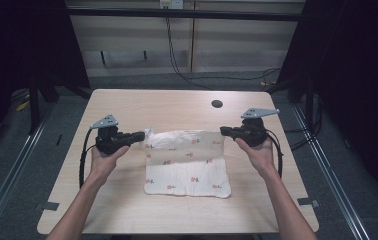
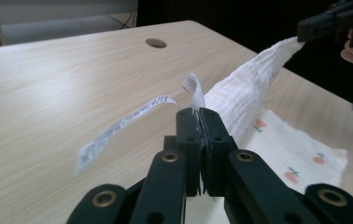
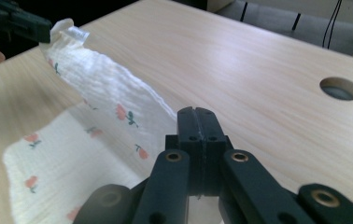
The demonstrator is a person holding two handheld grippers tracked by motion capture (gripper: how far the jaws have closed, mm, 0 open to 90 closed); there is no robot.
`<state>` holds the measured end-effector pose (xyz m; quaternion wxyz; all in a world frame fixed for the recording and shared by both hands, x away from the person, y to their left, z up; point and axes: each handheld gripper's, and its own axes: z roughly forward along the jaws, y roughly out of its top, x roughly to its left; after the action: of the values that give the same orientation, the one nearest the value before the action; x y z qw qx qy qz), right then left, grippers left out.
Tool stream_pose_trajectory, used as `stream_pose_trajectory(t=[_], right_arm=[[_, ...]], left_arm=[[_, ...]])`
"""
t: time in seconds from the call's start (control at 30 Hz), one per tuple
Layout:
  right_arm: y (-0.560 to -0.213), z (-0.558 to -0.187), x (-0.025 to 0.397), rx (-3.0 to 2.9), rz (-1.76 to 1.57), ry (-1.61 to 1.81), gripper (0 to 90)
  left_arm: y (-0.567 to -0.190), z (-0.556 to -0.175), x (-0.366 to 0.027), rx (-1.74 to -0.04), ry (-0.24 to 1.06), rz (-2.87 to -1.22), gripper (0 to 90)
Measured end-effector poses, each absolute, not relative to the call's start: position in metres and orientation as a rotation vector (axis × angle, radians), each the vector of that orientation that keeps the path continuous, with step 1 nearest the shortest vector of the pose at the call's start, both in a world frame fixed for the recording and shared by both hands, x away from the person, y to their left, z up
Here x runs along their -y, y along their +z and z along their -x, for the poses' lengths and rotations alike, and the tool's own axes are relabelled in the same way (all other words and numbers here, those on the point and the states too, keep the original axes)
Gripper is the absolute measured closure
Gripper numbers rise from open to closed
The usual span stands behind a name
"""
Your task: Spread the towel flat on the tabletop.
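A white cloth [image 1: 187,165] printed with small red flowers lies in the middle of the wooden table [image 1: 127,210]. Its far edge is lifted and stretched between the two grippers. My left gripper [image 1: 141,135] is shut on the far left corner, and in the left gripper view the cloth [image 2: 240,93] and a white care label [image 2: 118,126] stick out past the shut jaws [image 2: 198,113]. My right gripper [image 1: 223,131] is shut on the far right corner; in the right gripper view the cloth [image 3: 114,93] runs from its jaws [image 3: 196,112] to the other gripper [image 3: 20,23].
A round cable hole [image 1: 217,104] sits in the table beyond the cloth, towards the right. Bare wood surrounds the cloth on all sides. Black cables [image 1: 177,60] trail over the floor behind the table. Tape marks [image 1: 308,202] sit near the front corners.
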<state>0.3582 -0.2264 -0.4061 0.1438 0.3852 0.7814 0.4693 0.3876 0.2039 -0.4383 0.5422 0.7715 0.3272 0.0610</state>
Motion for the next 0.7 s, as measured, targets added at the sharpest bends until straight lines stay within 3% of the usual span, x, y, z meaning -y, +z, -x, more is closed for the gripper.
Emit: stream_pose_trajectory(t=[0.3, 0.4, 0.57, 0.7], right_arm=[[-0.435, -0.384, 0.219, -2.224, -1.15, 1.287, 90.0], [-0.441, -0.394, 0.219, -2.234, -1.167, 1.27, 90.0], [-0.445, -0.396, 0.217, -2.214, -1.181, 1.221, 78.8], [-0.442, -0.389, 0.221, -2.206, -1.188, 1.232, 75.2]], left_arm=[[-0.459, -0.419, -0.187, -0.863, 0.143, -1.871, 85.1], [-0.462, -0.426, -0.186, -0.912, 0.139, -1.866, 76.8], [-0.465, -0.422, -0.192, -0.964, 0.172, -1.866, 63.7], [-0.462, -0.413, -0.203, -0.944, 0.167, -1.871, 64.1]])
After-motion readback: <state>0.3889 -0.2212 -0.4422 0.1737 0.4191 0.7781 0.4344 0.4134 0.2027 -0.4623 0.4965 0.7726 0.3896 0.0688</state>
